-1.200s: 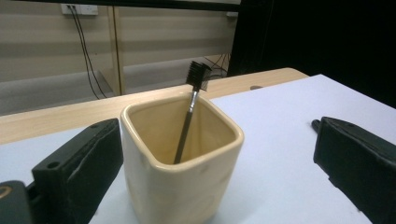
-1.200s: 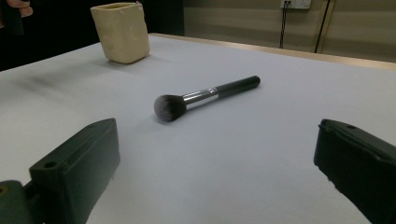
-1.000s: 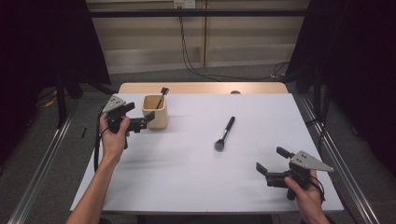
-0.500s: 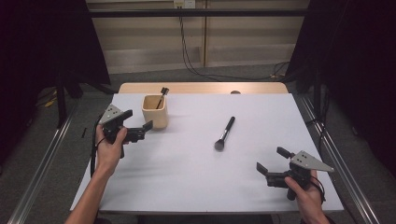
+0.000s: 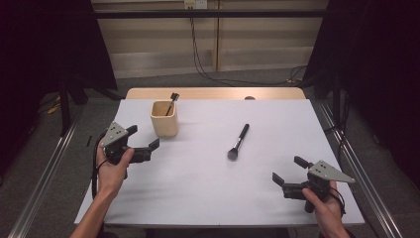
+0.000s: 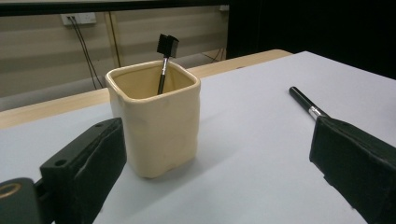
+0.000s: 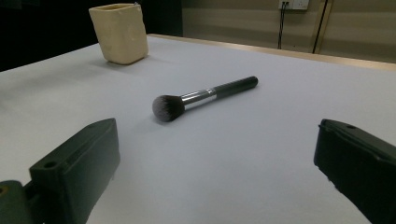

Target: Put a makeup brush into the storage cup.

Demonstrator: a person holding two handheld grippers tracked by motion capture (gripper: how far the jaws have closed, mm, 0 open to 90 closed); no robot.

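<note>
White tabletop (image 5: 208, 188) lies mostly bare, so both tongs have room: the left tongs (image 5: 144, 144), jaws apart, sit just left of the cream ceramic cup (image 5: 164, 118) (a small black brush (image 5: 172, 101) leans inside), while the right tongs (image 5: 286, 174), also apart, face the black-handled powder brush (image 5: 238, 142) lying mid-table, well clear of every edge.

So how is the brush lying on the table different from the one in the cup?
The makeup brush lies flat on the white table, apart from everything; the small brush stands tilted inside the cream cup. The makeup brush has a round, fluffy head and a thick handle; the small brush has a flat black rectangular head on a thin stem. Both look black.
</note>
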